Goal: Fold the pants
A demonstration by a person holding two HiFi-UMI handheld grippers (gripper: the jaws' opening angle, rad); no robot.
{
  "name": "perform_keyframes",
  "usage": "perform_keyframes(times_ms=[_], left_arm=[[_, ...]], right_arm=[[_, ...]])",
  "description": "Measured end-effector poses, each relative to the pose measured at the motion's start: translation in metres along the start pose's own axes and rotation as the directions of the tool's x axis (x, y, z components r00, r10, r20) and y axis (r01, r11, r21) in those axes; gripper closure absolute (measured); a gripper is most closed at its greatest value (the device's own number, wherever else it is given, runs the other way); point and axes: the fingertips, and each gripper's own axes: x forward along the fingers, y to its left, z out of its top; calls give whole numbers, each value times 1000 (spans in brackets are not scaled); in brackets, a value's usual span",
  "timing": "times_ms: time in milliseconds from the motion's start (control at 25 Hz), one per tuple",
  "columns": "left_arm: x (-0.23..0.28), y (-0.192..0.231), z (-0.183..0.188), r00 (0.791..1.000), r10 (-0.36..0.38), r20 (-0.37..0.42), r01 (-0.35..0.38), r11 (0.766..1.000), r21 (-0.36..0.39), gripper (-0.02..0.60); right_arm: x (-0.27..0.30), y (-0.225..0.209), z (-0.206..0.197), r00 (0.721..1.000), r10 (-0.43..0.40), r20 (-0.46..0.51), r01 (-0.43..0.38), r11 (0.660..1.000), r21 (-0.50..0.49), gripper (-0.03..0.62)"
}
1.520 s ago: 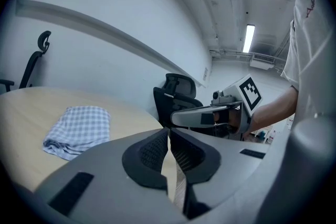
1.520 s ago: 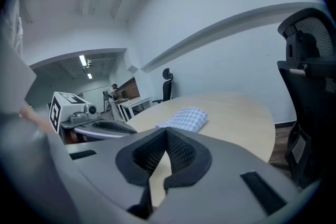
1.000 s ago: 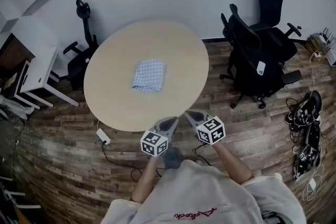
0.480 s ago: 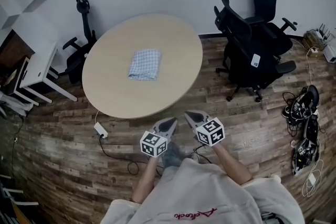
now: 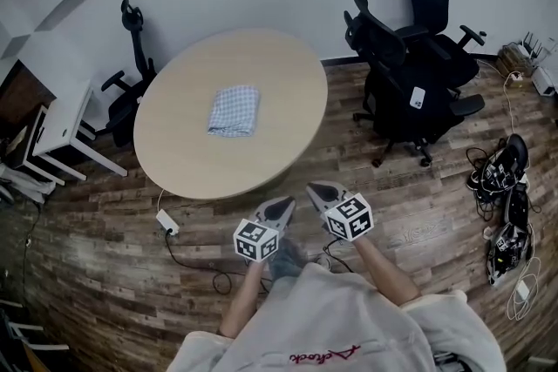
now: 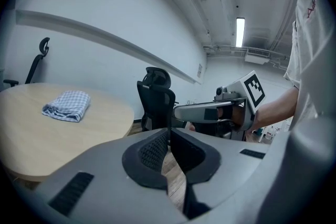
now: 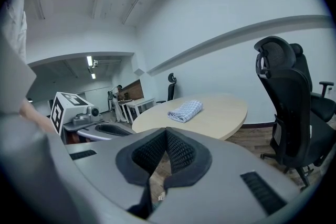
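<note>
The pants (image 5: 234, 111) are a small folded blue-checked bundle lying on the round wooden table (image 5: 261, 152), left of its middle. Both grippers are held off the table, over the wooden floor just in front of the person. My left gripper (image 5: 285, 204) is shut with nothing in it, and my right gripper (image 5: 316, 190) beside it is shut and empty too. In the left gripper view the pants (image 6: 66, 105) lie far off on the table (image 6: 68, 144), beyond the touching pads (image 6: 155, 148). The right gripper view shows the pants (image 7: 185, 110) well past its closed gripper (image 7: 166, 140).
Two black office chairs (image 5: 405, 78) stand right of the table, and another chair (image 5: 131, 70) at its left. A white desk (image 5: 57, 113) is at far left. A power strip (image 5: 168, 224) with its cable lies on the floor under the table's near edge. Tangled cables and gear (image 5: 506, 205) lie at far right.
The table and pants have slid up and away in the head view, so the gap to the grippers has grown. Both grippers stay shut, side by side.
</note>
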Motion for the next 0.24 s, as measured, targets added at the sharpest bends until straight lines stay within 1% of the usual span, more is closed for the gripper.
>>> perform_keyframes(times_ms=[240], left_arm=[[13, -9, 4, 1000, -19, -4, 19, 1000, 12, 538]], right_arm=[[-7, -9, 2, 1000, -9, 5, 9, 1000, -12, 565]])
